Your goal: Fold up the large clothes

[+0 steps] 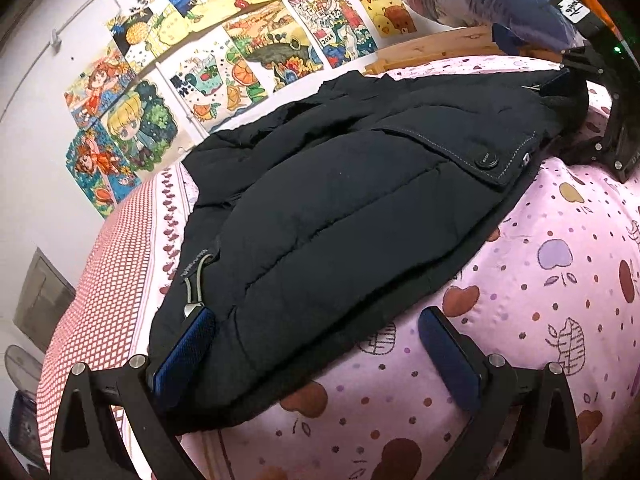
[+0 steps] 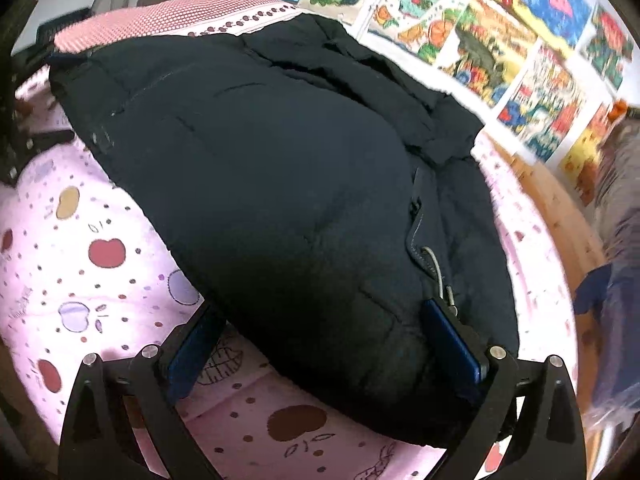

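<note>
- The jacket (image 1: 340, 208), dark and padded, is laid on the pink bed (image 1: 560, 280), already doubled into a thick bundle, with its long axis run across the front of the two grippers.
- One short end of the bundle is straddled by the left gripper (image 1: 316, 356): one blue pad (image 1: 184, 356) is set on the cloth beside a cord pull (image 1: 196, 292), the other over bare sheet just past the hem.
- The opposite short end is straddled by the right gripper (image 2: 328, 348) in mirror fashion, one pad (image 2: 452, 340) on the cloth by a cord, the other (image 2: 192, 348) over the sheet.
- Both sets of jaws are seen spread wide; nothing is clamped yet.
- The right gripper is also visible at the far end of the jacket in the left view, so each end is faced by one tool and neither is nearer the middle.
- The coming move is judged to depend on this symmetry: the ends would have to be pinched together and carried toward each other along the long axis.
- Slippage of the puffy layers is judged likely if only the top ply is caught.
- Drawings (image 1: 248, 52) are pinned to the wall beyond the bed.
</note>
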The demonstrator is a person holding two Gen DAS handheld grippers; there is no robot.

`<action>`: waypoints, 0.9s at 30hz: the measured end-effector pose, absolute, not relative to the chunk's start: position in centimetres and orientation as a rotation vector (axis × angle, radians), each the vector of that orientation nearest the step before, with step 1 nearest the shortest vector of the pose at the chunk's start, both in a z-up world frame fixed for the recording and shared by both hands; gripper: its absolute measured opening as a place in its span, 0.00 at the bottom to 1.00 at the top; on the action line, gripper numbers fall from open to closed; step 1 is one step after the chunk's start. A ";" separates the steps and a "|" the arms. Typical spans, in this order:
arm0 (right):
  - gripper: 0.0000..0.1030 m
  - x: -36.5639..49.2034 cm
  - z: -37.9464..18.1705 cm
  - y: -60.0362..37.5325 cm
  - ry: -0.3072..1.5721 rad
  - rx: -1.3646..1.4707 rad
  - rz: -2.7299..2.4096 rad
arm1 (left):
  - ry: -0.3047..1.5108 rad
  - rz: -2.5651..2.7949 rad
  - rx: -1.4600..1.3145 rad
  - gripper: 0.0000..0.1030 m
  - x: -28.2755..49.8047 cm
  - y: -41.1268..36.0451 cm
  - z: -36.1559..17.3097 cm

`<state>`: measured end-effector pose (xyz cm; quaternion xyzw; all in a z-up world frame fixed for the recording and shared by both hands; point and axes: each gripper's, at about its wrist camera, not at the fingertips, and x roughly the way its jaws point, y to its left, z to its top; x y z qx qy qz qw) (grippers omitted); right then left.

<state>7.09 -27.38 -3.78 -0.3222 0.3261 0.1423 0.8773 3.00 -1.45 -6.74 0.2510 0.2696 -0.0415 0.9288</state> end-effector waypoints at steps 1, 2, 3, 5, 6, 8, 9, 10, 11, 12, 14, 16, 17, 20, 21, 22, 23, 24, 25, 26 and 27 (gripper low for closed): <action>0.94 7.0 -3.7 -27.4 0.668 -0.684 0.290 | 0.544 -0.077 0.519 1.00 2.9 -1.5 -6.7; 0.94 6.8 -3.6 -27.3 0.646 -0.705 0.273 | 0.534 -0.069 0.526 1.00 2.9 -1.6 -6.6; 0.94 6.6 -3.6 -27.3 0.616 -0.732 0.242 | 0.526 -0.062 0.534 1.00 2.8 -1.8 -6.5; 0.94 6.4 -3.4 -27.4 0.577 -0.768 0.206 | 0.505 -0.045 0.563 1.00 2.7 -2.0 -6.4; 0.94 6.5 -3.4 -27.5 0.566 -0.777 0.193 | 0.497 -0.037 0.576 1.00 2.7 -2.2 -6.4; 0.94 6.7 -3.3 -27.8 0.570 -0.769 0.179 | 0.491 -0.026 0.588 1.00 2.9 -2.3 -6.4; 0.94 6.9 -3.3 -28.0 0.580 -0.752 0.175 | 0.490 -0.019 0.590 1.00 3.0 -2.4 -6.4; 0.94 7.1 -3.2 -28.0 0.584 -0.739 0.174 | 0.491 -0.015 0.590 1.00 3.0 -2.4 -6.3; 0.94 7.3 -3.1 -28.1 0.588 -0.727 0.171 | 0.493 -0.010 0.589 1.00 3.1 -2.4 -6.3; 0.94 7.3 -3.1 -28.1 0.589 -0.724 0.169 | 0.496 -0.003 0.587 1.00 3.3 -2.3 -6.3; 0.94 7.3 -3.4 -28.0 0.594 -0.725 0.170 | 0.499 0.013 0.584 1.00 3.5 -2.2 -6.4; 0.94 7.2 -3.8 -28.0 0.606 -0.724 0.169 | 0.499 0.031 0.579 1.00 3.6 -2.1 -6.6; 0.94 7.2 -3.9 -28.0 0.606 -0.720 0.166 | 0.500 0.039 0.576 1.00 3.7 -2.1 -6.7; 0.73 7.0 -3.7 -27.8 0.603 -0.711 0.172 | 0.489 0.062 0.583 1.00 3.7 -2.3 -6.6; 0.61 6.9 -3.5 -27.7 0.598 -0.714 0.170 | 0.479 0.073 0.587 0.99 3.7 -2.4 -6.5; 0.60 6.8 -3.4 -27.7 0.595 -0.712 0.171 | 0.462 0.087 0.596 0.94 3.6 -2.4 -6.3; 0.58 6.7 -3.1 -27.8 0.590 -0.705 0.176 | 0.445 0.101 0.609 0.87 3.6 -2.4 -6.2; 0.54 6.7 -2.7 -27.9 0.585 -0.694 0.188 | 0.431 0.115 0.624 0.83 3.6 -2.3 -6.0; 0.51 6.6 -2.5 -27.9 0.582 -0.689 0.196 | 0.427 0.117 0.628 0.79 3.7 -2.2 -5.8; 0.45 6.6 -2.2 -27.8 0.576 -0.687 0.205 | 0.425 0.115 0.627 0.76 3.8 -2.1 -5.6; 0.39 6.5 -1.8 -27.6 0.564 -0.690 0.210 | 0.422 0.108 0.623 0.75 3.8 -2.0 -5.4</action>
